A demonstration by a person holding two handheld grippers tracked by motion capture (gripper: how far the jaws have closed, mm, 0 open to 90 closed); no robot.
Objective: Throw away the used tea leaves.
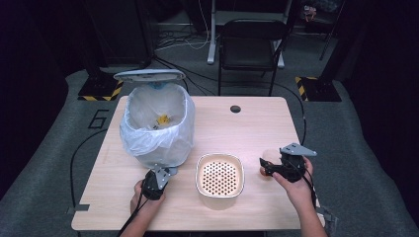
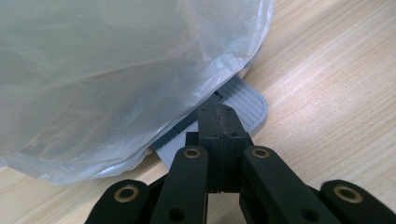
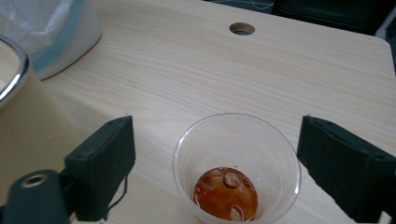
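1. Pale wooden table (image 1: 257, 128) from above: left gripper (image 1: 159, 177) sits at the bag-lined white pedal bin (image 1: 158, 126), right gripper (image 1: 267, 167) beside a cream perforated-lid container (image 1: 220, 175).
2. Left gripper view: jaws pressed together, resting on the bin's grey ribbed pedal (image 2: 243, 100).
3. Right gripper view: jaws spread wide around a clear plastic cup (image 3: 237, 163) of reddish liquid, not touching it.

Clear cup (image 3: 237, 168) (reddish-orange dregs (image 3: 226, 193))

The light wooden table (image 1: 257, 126) bears a lidded pedal bin lined with a clear plastic bag (image 1: 157, 123) at its far left. A cream container with a perforated insert (image 1: 220, 175) stands near the front edge, right of the bin. A clear plastic cup holding reddish liquid (image 3: 236, 168) stands right of the container. The bin's grey ribbed pedal (image 2: 245, 100) projects at its near base.
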